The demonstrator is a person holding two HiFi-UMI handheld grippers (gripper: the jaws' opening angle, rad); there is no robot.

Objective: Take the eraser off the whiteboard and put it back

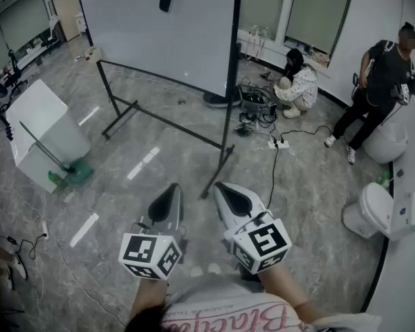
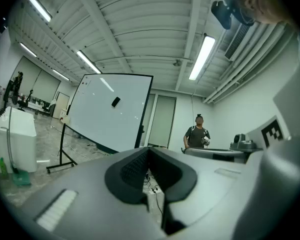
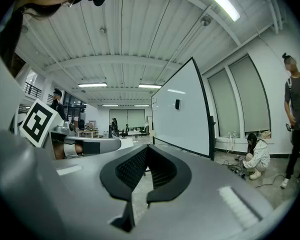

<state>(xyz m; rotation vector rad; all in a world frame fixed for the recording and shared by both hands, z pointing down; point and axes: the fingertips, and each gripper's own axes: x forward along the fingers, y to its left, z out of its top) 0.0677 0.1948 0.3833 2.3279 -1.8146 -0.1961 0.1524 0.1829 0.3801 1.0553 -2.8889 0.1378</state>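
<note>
eraser (image 1: 166, 0) on whiteboard (image 1: 159, 33); crouching person (image 1: 295, 83) missing from left gripper view

Glossy marble floor (image 1: 318, 185), ribbed ceiling (image 2: 140, 24), strip lights (image 2: 201, 56), blinded windows (image 1: 318, 9), white cabinet (image 1: 41, 133)

The left gripper (image 1: 171, 189) is held level, tip towards the whiteboard (image 1: 145, 40) and well short of it. Its jaws are closed tip to tip with nothing between them. The right gripper (image 1: 223, 187) sits just beside it, level and on the same heading; its jaws appear closed and empty. Both forearms (image 1: 285, 283) extend behind the grippers, on the side away from the whiteboard.
</note>
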